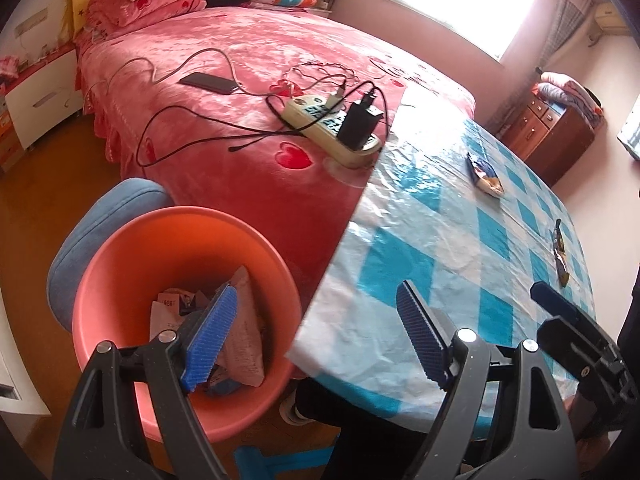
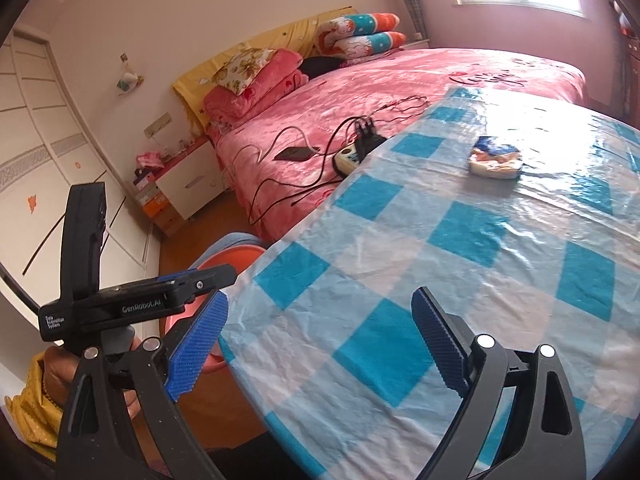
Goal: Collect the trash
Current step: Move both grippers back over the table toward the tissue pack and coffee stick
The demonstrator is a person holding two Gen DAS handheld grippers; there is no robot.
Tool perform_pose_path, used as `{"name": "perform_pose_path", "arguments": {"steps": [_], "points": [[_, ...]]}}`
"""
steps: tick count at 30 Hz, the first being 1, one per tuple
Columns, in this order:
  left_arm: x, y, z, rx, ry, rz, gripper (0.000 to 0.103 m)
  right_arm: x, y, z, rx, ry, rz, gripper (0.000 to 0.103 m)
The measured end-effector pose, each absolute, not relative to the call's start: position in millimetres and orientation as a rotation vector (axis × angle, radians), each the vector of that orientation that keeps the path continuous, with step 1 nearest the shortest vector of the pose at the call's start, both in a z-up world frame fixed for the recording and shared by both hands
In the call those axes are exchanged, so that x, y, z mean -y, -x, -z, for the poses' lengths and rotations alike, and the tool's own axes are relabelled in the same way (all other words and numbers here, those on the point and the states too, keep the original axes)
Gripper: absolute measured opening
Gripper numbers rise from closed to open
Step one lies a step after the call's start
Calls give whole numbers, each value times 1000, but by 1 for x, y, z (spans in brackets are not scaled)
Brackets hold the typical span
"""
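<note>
Left wrist view shows both the left gripper (image 1: 316, 340) and right gripper (image 2: 320, 344) spread and empty; approach the snack wrapper (image 1: 485, 173) on the surface (image 1: 420, 216) squarely, then carry it to the bin (image 1: 120, 264).

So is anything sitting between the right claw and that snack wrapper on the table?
Nothing visible. The right claw is open over bare checked tablecloth, and only that cloth lies between it and the snack wrapper farther along the table.
</note>
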State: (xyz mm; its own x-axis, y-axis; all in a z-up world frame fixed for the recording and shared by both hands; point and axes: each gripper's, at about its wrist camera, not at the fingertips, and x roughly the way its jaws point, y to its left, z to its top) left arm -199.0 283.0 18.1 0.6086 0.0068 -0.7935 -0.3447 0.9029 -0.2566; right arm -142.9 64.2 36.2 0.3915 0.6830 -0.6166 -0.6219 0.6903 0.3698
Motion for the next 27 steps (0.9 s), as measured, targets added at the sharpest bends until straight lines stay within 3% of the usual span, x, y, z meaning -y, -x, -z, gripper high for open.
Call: {"name": "perform_pose_path", "arguments": {"steps": [27], "points": [[-191,168,-45,-925,224,-114,82,38,114,-49,-759,-210,-693,94]]}}
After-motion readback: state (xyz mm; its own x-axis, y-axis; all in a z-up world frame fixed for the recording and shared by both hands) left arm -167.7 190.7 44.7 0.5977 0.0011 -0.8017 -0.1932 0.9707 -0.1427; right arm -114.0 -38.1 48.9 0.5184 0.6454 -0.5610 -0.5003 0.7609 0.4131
